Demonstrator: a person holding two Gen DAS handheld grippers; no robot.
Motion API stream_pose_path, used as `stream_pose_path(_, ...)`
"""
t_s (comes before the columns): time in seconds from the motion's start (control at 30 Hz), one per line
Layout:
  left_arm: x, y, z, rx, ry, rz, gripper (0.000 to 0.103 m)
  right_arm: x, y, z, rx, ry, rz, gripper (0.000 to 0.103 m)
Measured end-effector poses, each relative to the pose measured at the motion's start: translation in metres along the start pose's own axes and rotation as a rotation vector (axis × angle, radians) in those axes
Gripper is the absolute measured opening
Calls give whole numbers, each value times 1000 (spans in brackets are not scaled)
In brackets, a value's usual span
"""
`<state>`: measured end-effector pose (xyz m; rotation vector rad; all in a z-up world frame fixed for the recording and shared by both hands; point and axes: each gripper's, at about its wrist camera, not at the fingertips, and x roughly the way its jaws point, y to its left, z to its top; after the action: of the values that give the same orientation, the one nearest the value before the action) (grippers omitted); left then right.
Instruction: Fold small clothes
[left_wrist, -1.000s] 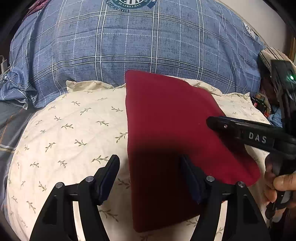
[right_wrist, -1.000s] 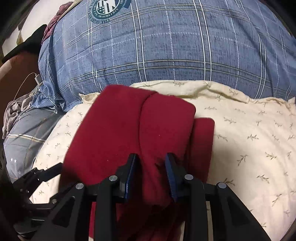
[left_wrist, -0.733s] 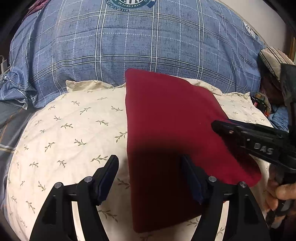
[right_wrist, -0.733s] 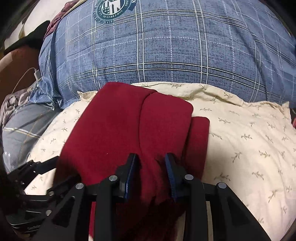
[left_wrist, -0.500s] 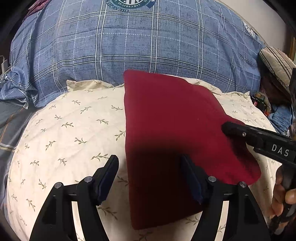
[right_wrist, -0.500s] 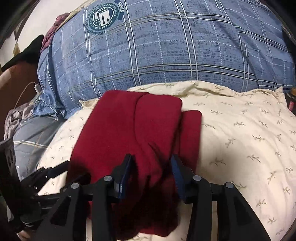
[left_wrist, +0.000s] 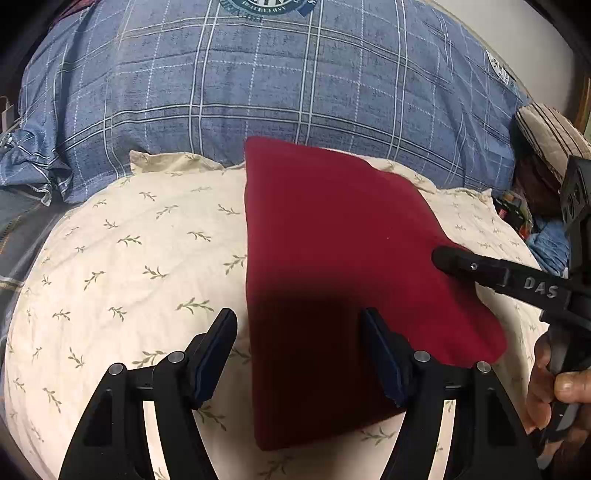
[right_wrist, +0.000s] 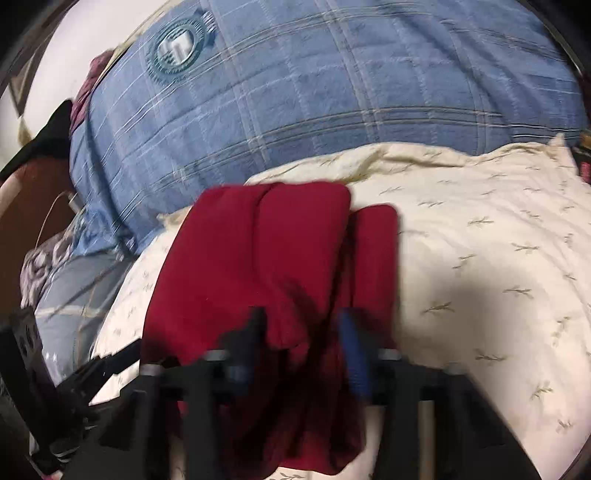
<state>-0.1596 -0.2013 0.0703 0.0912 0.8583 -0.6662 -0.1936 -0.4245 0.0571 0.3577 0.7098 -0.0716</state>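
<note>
A dark red folded cloth (left_wrist: 332, 258) lies on a cream leaf-print pillow (left_wrist: 129, 258). My left gripper (left_wrist: 299, 332) is open and hovers low over the cloth's near left edge, one finger above the pillow and the other above the cloth. The right gripper (left_wrist: 480, 273) reaches in from the right over the cloth's right edge, with a hand (left_wrist: 554, 387) on its handle. The right wrist view is blurred. There the cloth (right_wrist: 258, 258) shows layered folds, and the right gripper (right_wrist: 301, 325) is closing with a raised fold between its jaws, still apart.
A big blue plaid cushion (left_wrist: 295, 85) rises behind the pillow. Striped and blue fabrics (left_wrist: 546, 140) are piled at the far right. Grey bedding and a cable (right_wrist: 55, 206) lie to the left of the pillow.
The right gripper let go of the fold, its jaws widened, and it drew back and rolled; its view is now tilted and blurred. The left gripper and the cloth stayed put.
</note>
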Motion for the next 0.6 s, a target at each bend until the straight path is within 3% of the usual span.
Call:
stream_pose_path(0.13,-13,7,5,-30,-22,-36,69,-22,7,-2,-87,-55,-58,15)
stream_pose_path(0.2,-14,14,9,-67,-37,-56,74,-12,-2,-3,-61,-18,-72,15)
stream_pose_path(0.27,-6,20,13,-115,-15,-84,74,5,-5,-8,-59,28,-83,16)
stream_pose_path(0.37,5,28,17,-138,29,-119,74,-8,1,-6,-81,-11,-40,22)
stream_pose_path(0.4,8,31,18,-139,29,-112,75,-12,-2,-5,-60,-24,-17,29)
stream_pose_path(0.43,10,33,19,-139,28,-112,75,-15,-6,-3,-38,-40,-14,49)
stream_pose_path(0.47,14,36,21,-147,30,-124,77,-18,-11,-2,-20,-60,-18,61)
stream_pose_path(0.5,17,38,23,-156,34,-137,78,-19,-16,-1,-1,-89,-21,83)
stream_pose_path(0.53,21,40,26,-170,42,-160,79,-19,-21,-1,17,-113,-24,89)
stream_pose_path(0.6,29,42,29,-180,51,-185,84,-10,-33,1,59,-107,17,89)
